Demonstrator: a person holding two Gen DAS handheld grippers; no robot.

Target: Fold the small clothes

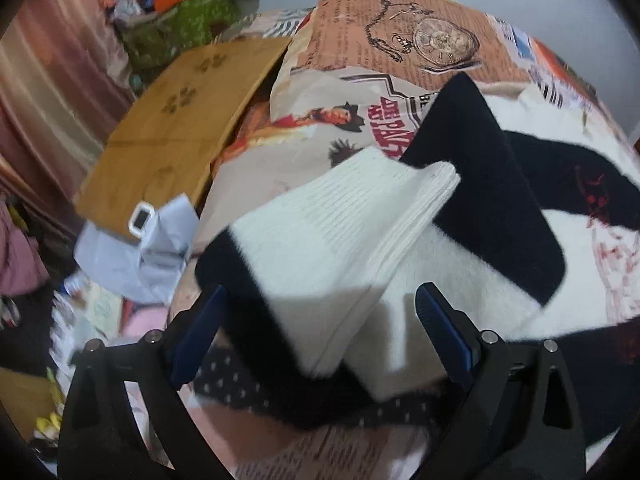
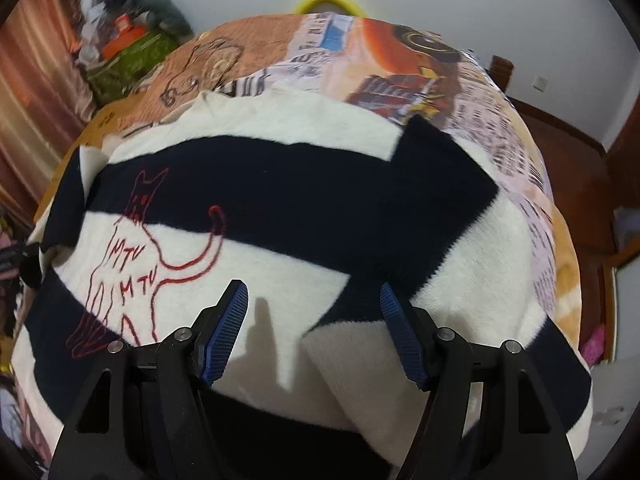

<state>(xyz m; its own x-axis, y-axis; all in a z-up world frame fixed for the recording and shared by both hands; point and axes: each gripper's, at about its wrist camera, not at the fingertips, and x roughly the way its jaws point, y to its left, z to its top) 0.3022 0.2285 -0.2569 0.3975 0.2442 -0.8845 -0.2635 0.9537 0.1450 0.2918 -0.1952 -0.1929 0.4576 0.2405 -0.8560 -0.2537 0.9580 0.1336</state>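
Note:
A black-and-white striped fleece sweater (image 2: 280, 184) lies spread on the bed, with a red cat outline and letters (image 2: 132, 264) stitched on its front. In the left wrist view one sleeve (image 1: 320, 240) is laid slantwise over the body, its white ribbed cuff (image 1: 400, 196) pointing up and to the right. My left gripper (image 1: 322, 290) is open, one blue pad (image 1: 196, 344) on each side of the sleeve, and neither presses on it. My right gripper (image 2: 312, 286) hangs open just above the sweater's lower body, with nothing between its fingers.
The sweater rests on a bedsheet printed with newspaper pictures (image 1: 400, 40). A wooden board (image 1: 180, 120) and crumpled grey paper (image 1: 144, 256) lie at the bed's left edge, with a clutter pile (image 1: 180, 12) and a curtain (image 1: 48, 80) beyond. A dark wooden bed frame (image 2: 560, 144) runs along the right.

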